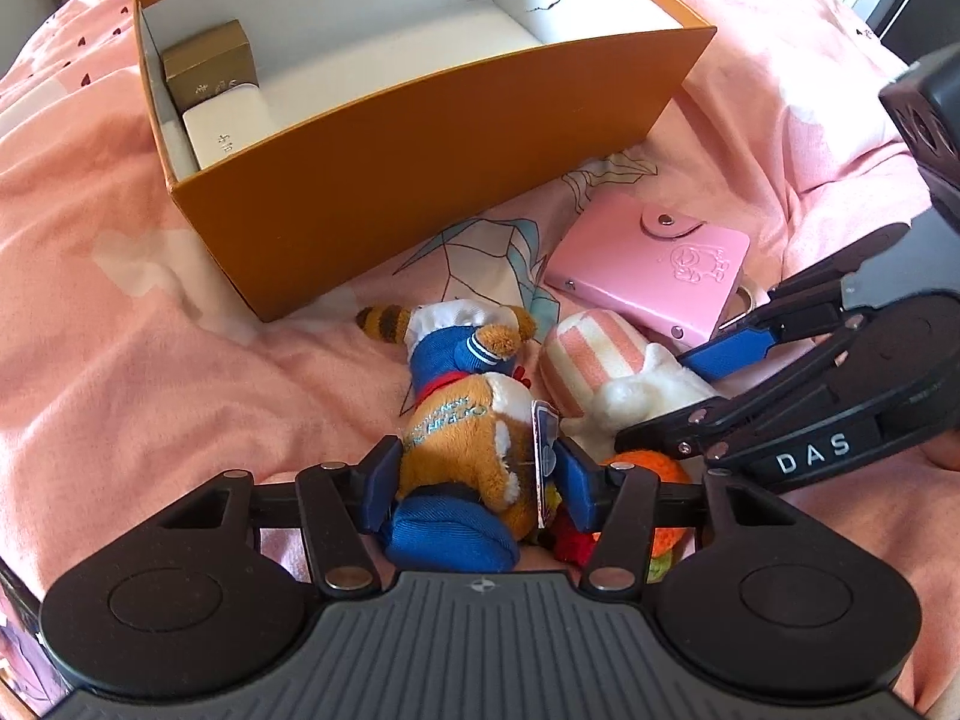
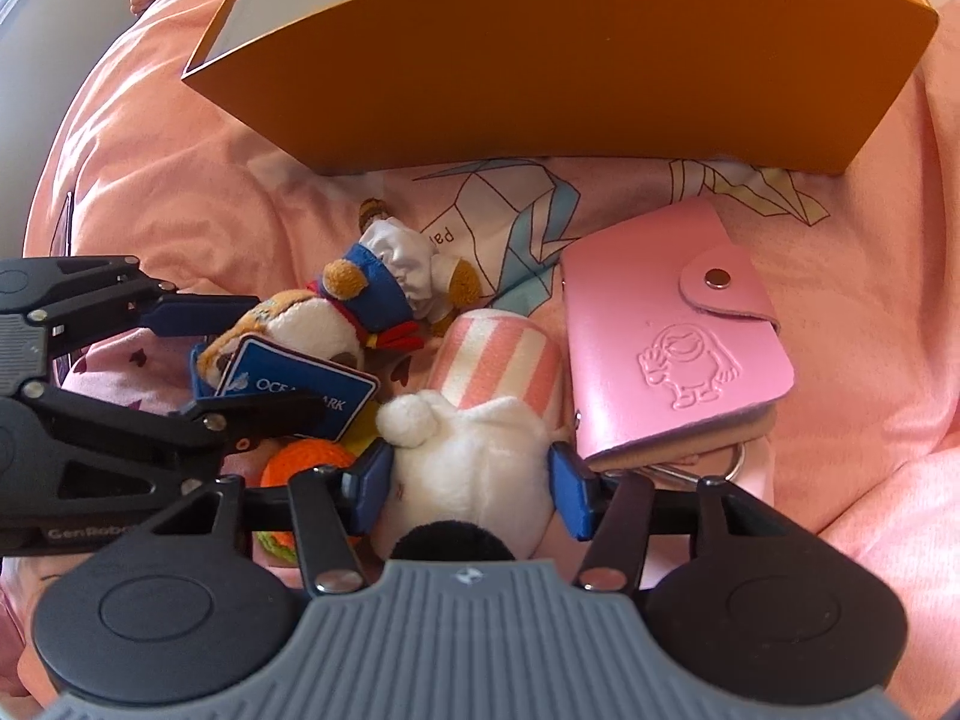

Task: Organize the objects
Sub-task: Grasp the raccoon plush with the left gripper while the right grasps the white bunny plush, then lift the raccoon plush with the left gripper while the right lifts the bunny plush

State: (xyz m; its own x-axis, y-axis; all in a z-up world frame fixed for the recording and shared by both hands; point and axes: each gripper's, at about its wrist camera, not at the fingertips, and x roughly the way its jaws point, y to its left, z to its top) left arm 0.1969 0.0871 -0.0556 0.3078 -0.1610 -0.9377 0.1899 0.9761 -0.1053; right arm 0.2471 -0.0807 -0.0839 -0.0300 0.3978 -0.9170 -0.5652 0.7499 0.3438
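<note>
A brown plush animal in a blue sailor suit (image 1: 456,432) lies on the pink bedspread, and my left gripper (image 1: 477,480) is shut on its head, a blue tag against one pad. Beside it lies a white plush toy (image 2: 474,456) with a pink-striped part; my right gripper (image 2: 468,483) is shut on its white body. Each gripper shows in the other's view: the right gripper (image 1: 690,384) around the white plush toy (image 1: 636,390), the left gripper (image 2: 240,360) around the brown plush animal (image 2: 300,321). Behind them stands an open orange box (image 1: 420,180).
Inside the orange box (image 2: 570,72) a gold box (image 1: 210,63) and a white box (image 1: 225,126) sit at its left end. A pink card holder (image 2: 672,336) with a key ring lies right of the toys. An orange crocheted item (image 2: 300,468) lies under the grippers.
</note>
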